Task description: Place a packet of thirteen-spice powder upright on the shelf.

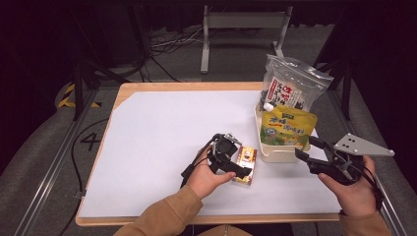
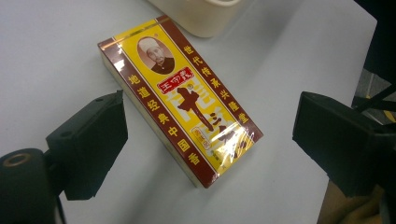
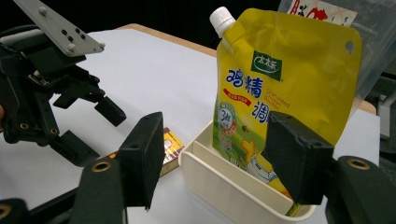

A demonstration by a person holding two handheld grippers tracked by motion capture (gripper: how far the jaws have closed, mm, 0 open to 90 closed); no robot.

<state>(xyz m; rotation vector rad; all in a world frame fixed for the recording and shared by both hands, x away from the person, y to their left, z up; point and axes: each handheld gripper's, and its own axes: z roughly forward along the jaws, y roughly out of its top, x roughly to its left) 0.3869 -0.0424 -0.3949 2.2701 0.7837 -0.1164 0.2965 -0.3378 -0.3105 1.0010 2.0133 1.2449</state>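
One flat glossy yellow-red box (image 2: 180,98), matte white table (image 2: 56,60).

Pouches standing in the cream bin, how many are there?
2. The yellow spouted pouch stands at the front of the cream bin; the clear bag with red and black print stands behind it. Anything smaller behind them would be hidden.

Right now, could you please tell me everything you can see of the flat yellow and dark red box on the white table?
The flat yellow and dark red box is a slim rectangular carton in glossy clear film, with a small portrait, a red label and columns of yellow characters. It lies flat, printed face up, on the white table, close beside the cream plastic bin. The left gripper hovers over it, jaws open on either side, not touching.
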